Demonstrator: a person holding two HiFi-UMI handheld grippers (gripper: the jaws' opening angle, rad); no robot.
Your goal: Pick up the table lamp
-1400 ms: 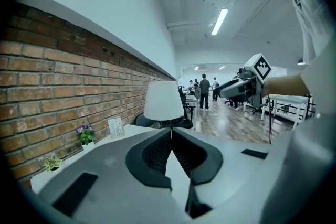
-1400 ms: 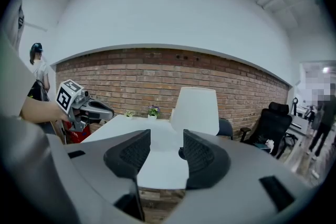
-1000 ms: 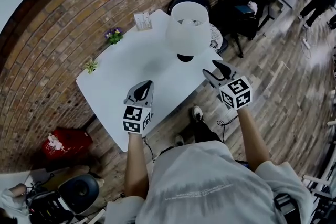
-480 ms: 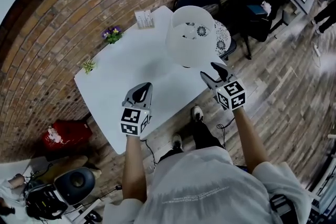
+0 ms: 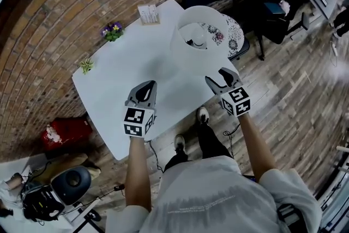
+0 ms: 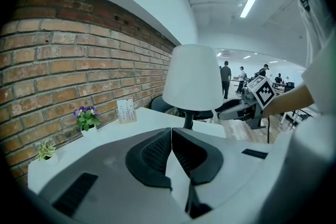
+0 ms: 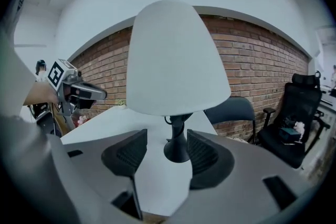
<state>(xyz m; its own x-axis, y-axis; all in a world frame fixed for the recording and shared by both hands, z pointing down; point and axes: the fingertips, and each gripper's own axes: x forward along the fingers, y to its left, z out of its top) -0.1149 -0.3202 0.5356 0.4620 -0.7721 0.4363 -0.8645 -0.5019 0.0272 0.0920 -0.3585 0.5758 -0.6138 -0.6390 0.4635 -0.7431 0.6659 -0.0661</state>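
The table lamp [image 5: 200, 35] has a white shade and a black stem and base, and it stands at the right end of the white table [image 5: 125, 71]. My right gripper [image 5: 221, 79] is open at the table's near right edge. In the right gripper view the lamp base [image 7: 177, 151] stands just ahead of the open right gripper [image 7: 167, 140], in line with the gap, under the shade [image 7: 176, 60]. My left gripper [image 5: 145, 90] hovers over the table's near middle, shut on nothing [image 6: 171, 136]. From it the lamp [image 6: 193, 78] is ahead and to the right.
A pot of purple flowers [image 5: 113, 31], a small green plant [image 5: 85, 66] and a card stand [image 5: 148, 13] line the table's far side by the brick wall. A chair with a patterned cushion [image 5: 233, 35] stands behind the lamp. A red bag [image 5: 65, 133] lies on the floor at the left.
The head view has shifted, so I now look down into the lamp shade. Both grippers hold about the same places over the table; neither has changed its state.
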